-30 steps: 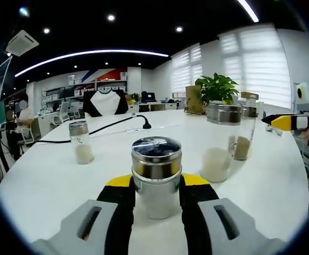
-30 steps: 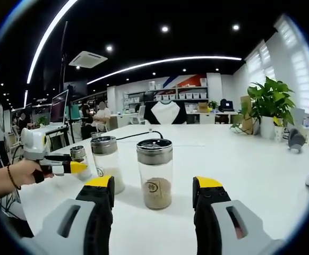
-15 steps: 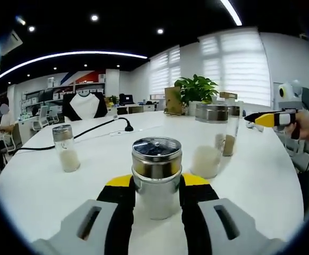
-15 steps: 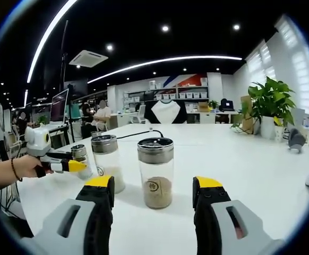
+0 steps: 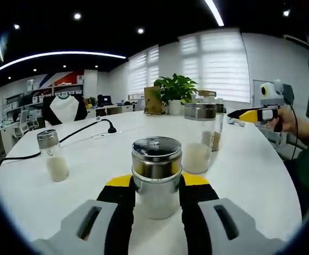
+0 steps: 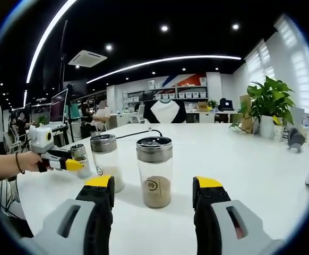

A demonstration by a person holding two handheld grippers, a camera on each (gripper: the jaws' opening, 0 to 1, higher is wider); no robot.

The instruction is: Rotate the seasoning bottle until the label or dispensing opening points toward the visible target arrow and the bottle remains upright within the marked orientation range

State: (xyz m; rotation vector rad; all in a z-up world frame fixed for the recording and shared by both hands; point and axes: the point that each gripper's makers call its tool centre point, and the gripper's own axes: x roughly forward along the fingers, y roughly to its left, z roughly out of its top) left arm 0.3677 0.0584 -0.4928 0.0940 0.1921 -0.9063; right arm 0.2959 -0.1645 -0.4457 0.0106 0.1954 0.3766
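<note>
My left tool (image 5: 155, 188) is closed around a seasoning bottle (image 5: 156, 175) standing upright on the white surface (image 5: 250, 175), gripping its clear body just under the steel shaker cap. My right tool (image 6: 153, 197) hangs with its jaws wide apart, holding nothing; a bottle of brown seasoning (image 6: 154, 171) stands ahead of it. I judge the gripped bottle light, rigid, smooth and likely slippery. I see no arrow.

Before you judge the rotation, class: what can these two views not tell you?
- Target arrow and orientation marks: none made out on the table.
- Gripped seasoning bottle, left gripper view: its lower sides are covered by the left gripper.
- Brown-filled bottle's label, right gripper view: too small to read.
</note>
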